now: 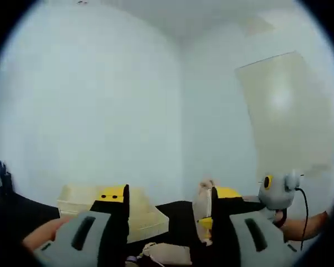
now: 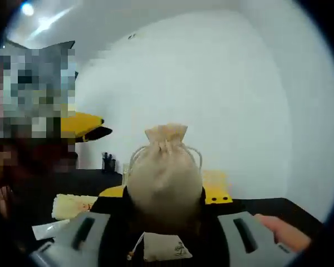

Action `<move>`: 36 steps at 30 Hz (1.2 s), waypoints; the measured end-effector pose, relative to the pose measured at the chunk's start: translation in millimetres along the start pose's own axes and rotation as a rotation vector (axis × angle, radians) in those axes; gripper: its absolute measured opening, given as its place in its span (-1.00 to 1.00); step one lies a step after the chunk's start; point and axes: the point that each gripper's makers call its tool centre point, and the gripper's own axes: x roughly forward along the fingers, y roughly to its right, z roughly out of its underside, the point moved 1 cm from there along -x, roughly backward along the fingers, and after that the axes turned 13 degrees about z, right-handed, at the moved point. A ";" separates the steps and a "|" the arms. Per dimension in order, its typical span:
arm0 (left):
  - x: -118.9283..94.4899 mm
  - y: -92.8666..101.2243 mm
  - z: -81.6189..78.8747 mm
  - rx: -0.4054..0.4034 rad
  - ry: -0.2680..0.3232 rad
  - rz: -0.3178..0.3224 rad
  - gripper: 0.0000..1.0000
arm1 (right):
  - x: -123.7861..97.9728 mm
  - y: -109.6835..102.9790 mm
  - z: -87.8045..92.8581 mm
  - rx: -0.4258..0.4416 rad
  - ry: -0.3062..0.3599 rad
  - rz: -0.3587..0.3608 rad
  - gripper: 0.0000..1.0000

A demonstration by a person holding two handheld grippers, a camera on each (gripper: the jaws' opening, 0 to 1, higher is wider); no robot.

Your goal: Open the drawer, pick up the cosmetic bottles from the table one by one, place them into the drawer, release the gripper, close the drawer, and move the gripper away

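1. Two views. In the left gripper view, the left gripper [image 1: 168, 222] has its jaws spread apart with nothing between them.
2. A cream drawer box [image 1: 134, 213] sits on the black table [image 1: 178, 214] at 7 o'clock; a pale bottle [image 1: 202, 208] stands at 5 o'clock beside the right jaw. No writing is legible.
3. In the right gripper view, the right gripper [image 2: 164, 219] clamps a beige drawstring pouch [image 2: 165, 175].
4. A small tag [image 2: 161, 247] at 6 o'clock bears unreadable print.
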 end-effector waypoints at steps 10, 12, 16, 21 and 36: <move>-57.2 -42.9 15.1 -0.030 -0.027 0.016 0.78 | 6.7 29.7 -14.8 0.041 -0.025 0.036 -0.08; -67.4 -49.6 18.9 -0.031 -0.035 0.003 0.77 | 16.6 38.5 -19.8 0.038 -0.029 0.048 -0.08; -87.5 -58.8 28.8 -0.054 -0.041 0.021 0.84 | 34.5 48.0 -26.1 0.052 -0.041 0.067 -0.08; -101.8 -78.5 51.4 -0.074 -0.086 0.005 0.92 | 64.9 52.8 -29.4 0.077 -0.070 0.081 -0.08; -119.7 -108.1 104.7 -0.040 -0.166 -0.081 0.76 | 164.8 69.2 -18.5 -0.010 -0.112 0.179 -0.07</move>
